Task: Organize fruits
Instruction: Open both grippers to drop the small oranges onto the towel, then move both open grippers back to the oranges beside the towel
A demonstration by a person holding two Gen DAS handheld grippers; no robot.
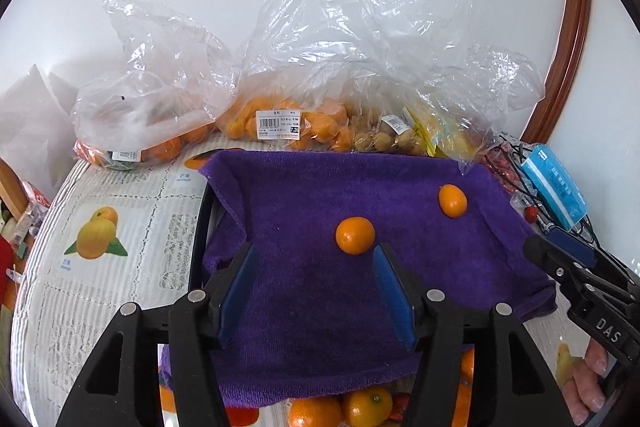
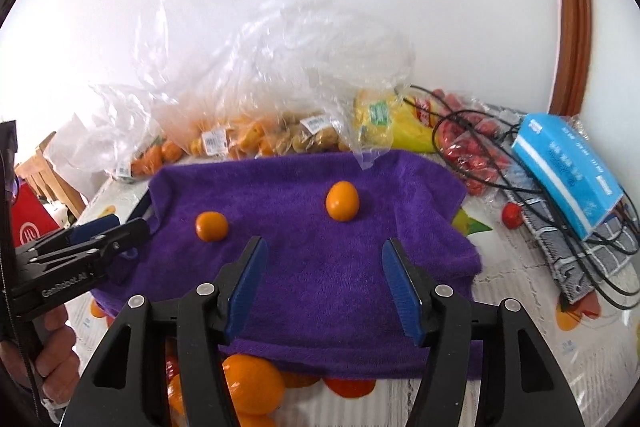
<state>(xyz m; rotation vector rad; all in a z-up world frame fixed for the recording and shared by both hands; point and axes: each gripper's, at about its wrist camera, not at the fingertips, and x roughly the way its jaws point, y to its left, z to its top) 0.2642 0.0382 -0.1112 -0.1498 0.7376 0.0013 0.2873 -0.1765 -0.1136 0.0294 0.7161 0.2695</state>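
Hovering above the near part of the purple towel [image 1: 320, 287] spread on the bench [image 1: 132, 187], left hand-held gripper [image 1: 316, 287] released, nothing between its blue pads; rounder kumquat [image 1: 355, 235] just beyond its right fingertip, resting on the towel's middle. Egg-shaped kumquat [image 2: 342, 200] farther toward the towel's far edge, long axis roughly upright in the right wrist view, lying ahead of the right hand-held gripper [image 2: 324, 283], likewise released and empty. Nearer fruit for each: round one left, oval one right
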